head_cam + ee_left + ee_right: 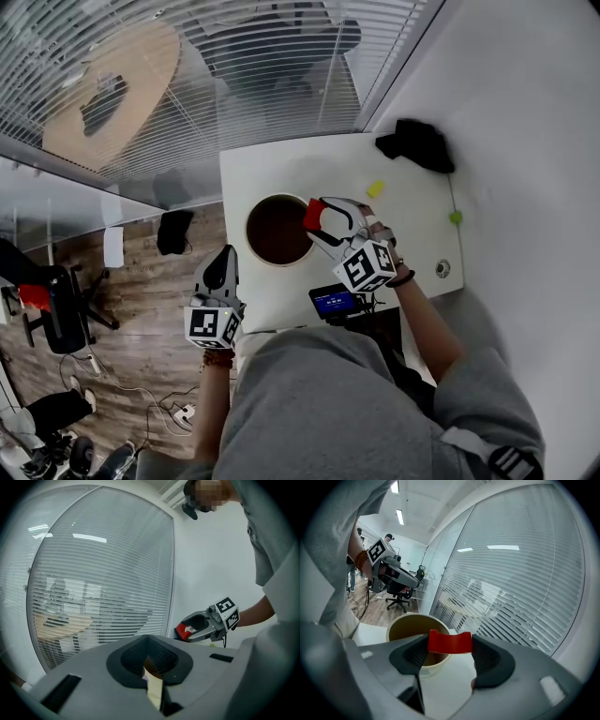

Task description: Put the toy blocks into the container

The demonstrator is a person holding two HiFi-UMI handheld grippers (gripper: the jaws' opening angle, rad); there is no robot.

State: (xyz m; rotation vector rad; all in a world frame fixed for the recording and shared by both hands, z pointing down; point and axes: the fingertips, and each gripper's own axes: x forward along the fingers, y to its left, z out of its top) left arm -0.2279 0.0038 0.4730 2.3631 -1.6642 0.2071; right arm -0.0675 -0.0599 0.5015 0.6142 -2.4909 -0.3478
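Right gripper, jaws spread wide and clamping a red block, hovers with the container just beyond its fingertips. Best release comes centred over the opening. Left gripper waits, jaws together and empty.

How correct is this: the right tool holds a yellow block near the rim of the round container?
Only the colour is wrong: the right tool holds a red block near the rim of the round container, as the right gripper view shows.
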